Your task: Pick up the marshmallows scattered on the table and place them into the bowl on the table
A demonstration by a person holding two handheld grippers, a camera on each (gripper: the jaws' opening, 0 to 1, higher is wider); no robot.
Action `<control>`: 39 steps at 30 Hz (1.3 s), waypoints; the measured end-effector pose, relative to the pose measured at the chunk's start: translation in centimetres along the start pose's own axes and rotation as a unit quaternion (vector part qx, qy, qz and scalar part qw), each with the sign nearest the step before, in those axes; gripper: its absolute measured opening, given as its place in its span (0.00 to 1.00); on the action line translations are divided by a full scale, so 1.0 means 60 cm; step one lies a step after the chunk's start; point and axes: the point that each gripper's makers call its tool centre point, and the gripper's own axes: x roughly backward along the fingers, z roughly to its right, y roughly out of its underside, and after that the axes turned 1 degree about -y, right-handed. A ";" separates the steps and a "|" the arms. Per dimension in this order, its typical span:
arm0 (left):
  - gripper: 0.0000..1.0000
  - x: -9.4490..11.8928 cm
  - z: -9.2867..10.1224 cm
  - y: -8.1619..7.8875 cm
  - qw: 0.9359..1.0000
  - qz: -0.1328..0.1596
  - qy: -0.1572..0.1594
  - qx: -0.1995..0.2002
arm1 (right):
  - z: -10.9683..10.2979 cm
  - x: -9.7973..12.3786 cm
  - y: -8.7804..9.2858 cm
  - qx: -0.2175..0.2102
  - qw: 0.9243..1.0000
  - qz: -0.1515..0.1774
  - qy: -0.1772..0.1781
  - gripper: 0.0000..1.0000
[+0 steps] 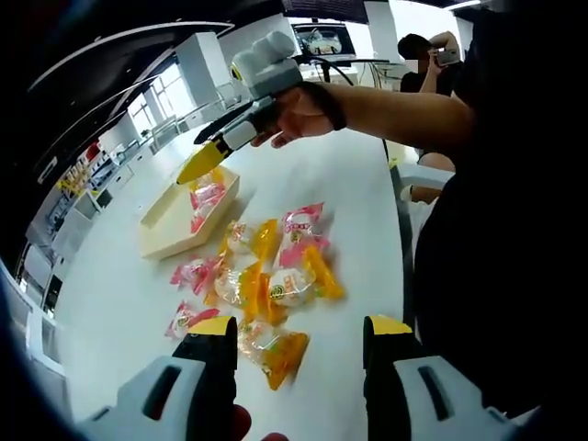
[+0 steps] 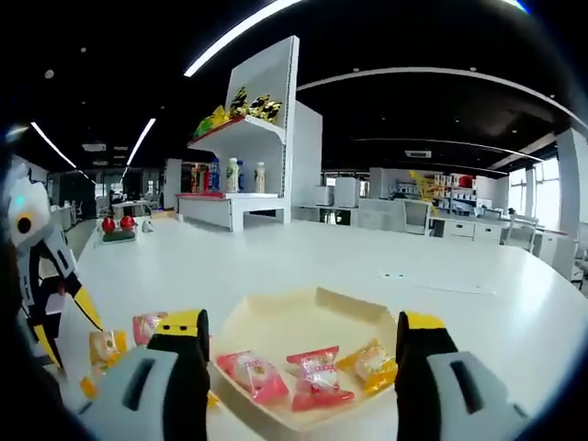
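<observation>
Left gripper view high over table [image 1: 358, 184], right gripper view low, close, both sharing bowl [image 2: 276, 335].

Open office, white shelf unit [image 2: 262, 138] (bottles on it), ceiling light strips [image 2: 241, 32], window [image 1: 158, 99]

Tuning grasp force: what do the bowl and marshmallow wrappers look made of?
Bowl: pale beige, matte, angular thin walls; looks like moulded pulp or wood, can't tell which. Marshmallow wrappers: glossy thin plastic film, pink and orange, crinkled with twisted ends and glare; white contents show through clear middles.
</observation>
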 end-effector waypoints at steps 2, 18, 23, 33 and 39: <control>0.55 0.000 0.000 0.001 1.000 0.000 0.000 0.000 | 0.002 0.002 0.000 -0.005 1.000 0.004 -0.001 0.85; 0.55 0.001 -0.002 0.001 1.000 -0.003 0.000 -0.001 | -0.014 0.009 -0.021 -0.012 0.998 0.041 -0.040 0.90; 0.55 0.000 0.000 0.001 1.000 -0.003 0.002 -0.002 | -0.004 0.018 -0.019 -0.005 0.998 0.039 -0.049 0.87; 0.55 -0.002 0.000 0.001 1.000 -0.003 0.002 0.000 | -0.006 0.032 -0.023 -0.008 0.996 0.051 -0.067 0.86; 0.55 -0.005 0.002 0.002 1.000 -0.004 0.005 0.000 | -0.025 0.040 -0.035 0.005 0.993 0.072 -0.090 0.85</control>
